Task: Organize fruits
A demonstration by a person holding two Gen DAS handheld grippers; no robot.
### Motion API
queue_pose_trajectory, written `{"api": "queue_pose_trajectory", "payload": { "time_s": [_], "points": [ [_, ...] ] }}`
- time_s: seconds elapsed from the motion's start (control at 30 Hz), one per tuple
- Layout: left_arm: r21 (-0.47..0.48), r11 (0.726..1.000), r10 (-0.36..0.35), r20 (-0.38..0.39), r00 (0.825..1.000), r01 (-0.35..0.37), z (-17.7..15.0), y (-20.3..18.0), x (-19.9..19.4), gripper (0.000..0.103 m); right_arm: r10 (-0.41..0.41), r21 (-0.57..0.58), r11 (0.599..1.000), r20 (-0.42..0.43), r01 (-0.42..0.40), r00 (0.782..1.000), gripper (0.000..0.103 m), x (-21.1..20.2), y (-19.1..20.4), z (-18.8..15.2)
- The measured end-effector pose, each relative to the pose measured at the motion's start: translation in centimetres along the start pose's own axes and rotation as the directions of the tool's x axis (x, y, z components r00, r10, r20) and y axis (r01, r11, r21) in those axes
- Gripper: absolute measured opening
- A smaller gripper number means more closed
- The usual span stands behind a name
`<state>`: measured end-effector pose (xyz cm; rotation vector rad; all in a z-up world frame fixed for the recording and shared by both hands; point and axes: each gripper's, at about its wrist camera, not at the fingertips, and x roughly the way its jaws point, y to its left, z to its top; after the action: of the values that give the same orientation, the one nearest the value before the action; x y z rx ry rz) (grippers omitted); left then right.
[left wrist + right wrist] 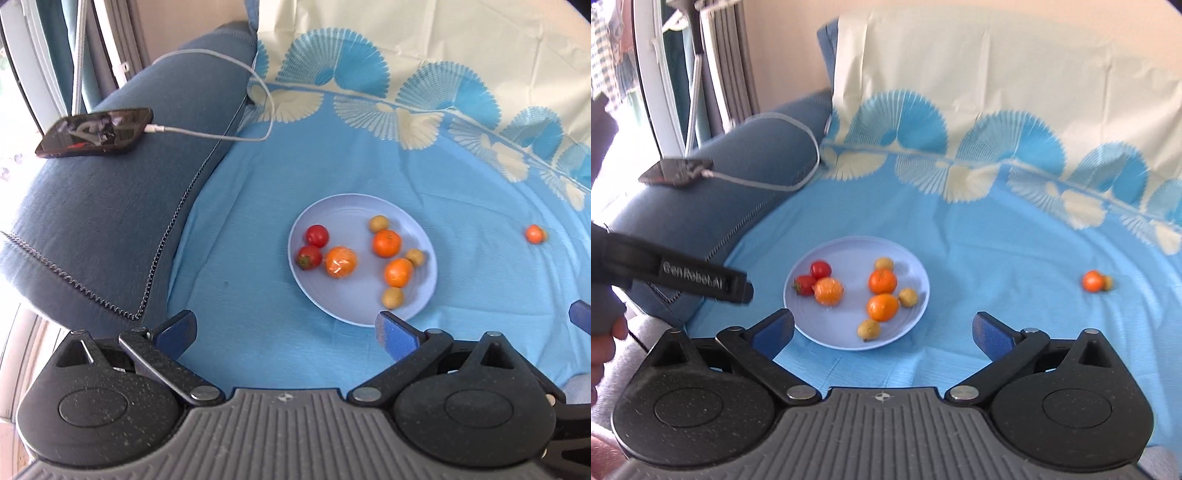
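While both the left gripper (pixel 286 326) and right gripper (pixel 884 328) hang spread wide with nothing between their fingers, the blue plate (pixel 347 302) on the sofa cover holds tomatoes, oranges and small yellowish fruits, one orange (pixel 534 233) well apart to its right.

Sofa seat under blue patterned cloth (pixel 258 206). On cloth: pale blue plate (pixel 340 306) of fruit; lone orange (pixel 533 233) well right, small brownish fruit (pixel 1107 282) touching it. Phone (pixel 96 132) with white cable (pixel 229 137) on armrest (pixel 110 229).
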<state>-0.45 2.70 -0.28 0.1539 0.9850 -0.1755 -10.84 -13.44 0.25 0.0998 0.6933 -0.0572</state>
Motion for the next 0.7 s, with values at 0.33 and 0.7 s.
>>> {"api": "queue_pose_trajectory", "payload": {
  "time_s": [0.33,0.7],
  "points": [
    [0.030,0.999,0.011,0.083,0.997,-0.014,-2.9,-1.3,-4.8,0.103,-0.045,-0.027,0.999,0.083,0.048,0.995,0.102,-5.5,0.1,-2.0],
    [0.055,0.998,-0.002,0.134,0.991,-0.005,-4.5,-2.1,-7.4,0.103,-0.060,-0.046,0.997,0.162,0.068,0.985,0.102,-9.5,0.2,-3.4]
  ]
}}
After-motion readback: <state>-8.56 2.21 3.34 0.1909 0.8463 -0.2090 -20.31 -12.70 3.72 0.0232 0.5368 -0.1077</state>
